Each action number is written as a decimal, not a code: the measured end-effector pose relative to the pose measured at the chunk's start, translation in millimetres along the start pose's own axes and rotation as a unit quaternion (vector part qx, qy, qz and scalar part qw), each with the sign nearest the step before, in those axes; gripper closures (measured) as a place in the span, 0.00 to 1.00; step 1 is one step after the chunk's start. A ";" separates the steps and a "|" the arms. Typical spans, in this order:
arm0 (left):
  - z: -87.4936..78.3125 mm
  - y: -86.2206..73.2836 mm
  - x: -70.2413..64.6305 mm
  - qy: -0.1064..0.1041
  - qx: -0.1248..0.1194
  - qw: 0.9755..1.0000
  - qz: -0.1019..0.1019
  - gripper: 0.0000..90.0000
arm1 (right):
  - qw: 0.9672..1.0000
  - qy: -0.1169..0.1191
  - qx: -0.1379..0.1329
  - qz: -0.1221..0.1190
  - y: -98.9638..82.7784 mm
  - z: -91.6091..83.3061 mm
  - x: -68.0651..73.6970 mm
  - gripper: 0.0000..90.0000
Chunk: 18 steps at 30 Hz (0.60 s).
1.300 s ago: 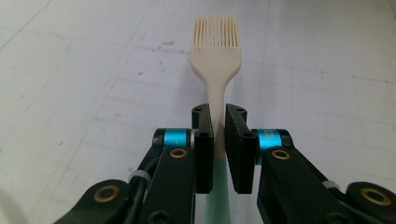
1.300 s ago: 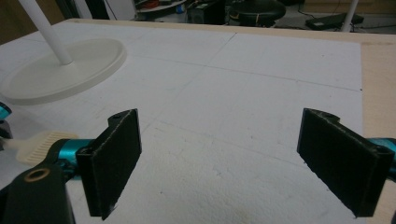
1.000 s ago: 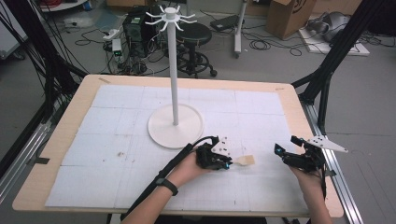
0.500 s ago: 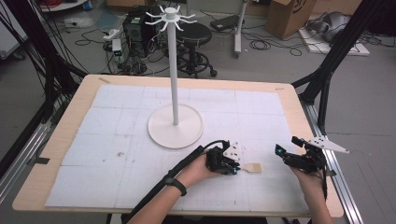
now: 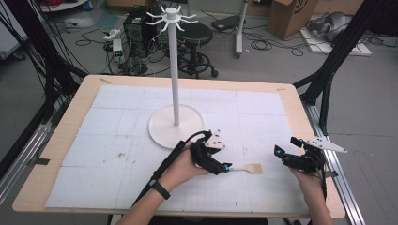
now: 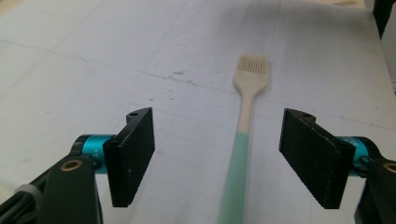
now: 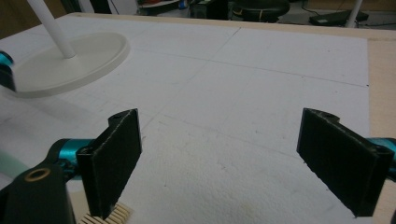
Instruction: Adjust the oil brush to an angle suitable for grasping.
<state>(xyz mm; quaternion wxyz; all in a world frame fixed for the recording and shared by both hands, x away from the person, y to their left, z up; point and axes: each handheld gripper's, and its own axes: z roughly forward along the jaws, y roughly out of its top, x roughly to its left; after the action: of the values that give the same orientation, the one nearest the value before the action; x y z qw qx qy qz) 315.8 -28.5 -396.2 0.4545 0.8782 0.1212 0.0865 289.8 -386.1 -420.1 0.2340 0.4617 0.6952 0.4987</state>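
A white hook stand [image 5: 174, 123] rests on the padded table [image 5: 117, 122].

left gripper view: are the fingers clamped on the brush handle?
No, the left gripper fingers stand wide apart, the silicone brush lying untouched between them.

One brush [image 5: 248, 168], one white stand [image 5: 175, 93], two claws: left [image 5: 224, 168], right [image 5: 280, 153]

Wooden table [image 5: 300, 112], white mat [image 5: 117, 140] (gridded), brush [image 5: 248, 168], stand [image 5: 174, 126]
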 end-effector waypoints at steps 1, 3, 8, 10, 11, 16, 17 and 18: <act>-10.6 -3.1 1.7 0.013 -0.005 1.000 0.001 0.30 | 1.000 0.000 0.000 0.000 0.0 0.0 0.0 0.14; -28.1 -10.7 6.6 0.030 -0.013 0.999 -0.006 0.29 | 1.000 0.001 0.001 -0.003 0.1 1.6 1.0 0.14; -74.7 -36.3 18.0 0.059 -0.040 0.997 -0.040 0.27 | 1.000 0.006 0.008 -0.006 0.3 5.5 4.3 0.14; -93.8 -48.3 21.2 0.073 -0.051 0.995 -0.051 0.25 | 1.000 0.007 0.011 -0.006 0.2 7.3 5.5 0.14; -102.9 -54.2 22.8 0.080 -0.053 0.994 -0.056 0.24 | 1.000 0.007 0.013 -0.008 0.1 8.2 6.0 0.14; -143.5 -84.7 32.0 0.118 -0.070 0.987 -0.085 0.23 | 1.000 0.010 0.015 -0.011 0.6 11.7 9.8 0.14; -149.8 -90.3 33.3 0.123 -0.076 0.985 -0.093 0.22 | 1.000 0.010 0.017 -0.010 0.7 12.2 10.8 0.14; -154.6 -94.5 34.6 0.128 -0.078 0.984 -0.095 0.21 | 1.000 0.010 0.017 -0.010 0.6 12.7 11.4 0.14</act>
<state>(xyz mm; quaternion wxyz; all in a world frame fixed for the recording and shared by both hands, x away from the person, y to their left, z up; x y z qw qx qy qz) 295.7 154.5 -383.7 0.5086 0.8061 0.2545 0.1637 294.7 -370.0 -423.0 0.2236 0.4537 0.7105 0.4893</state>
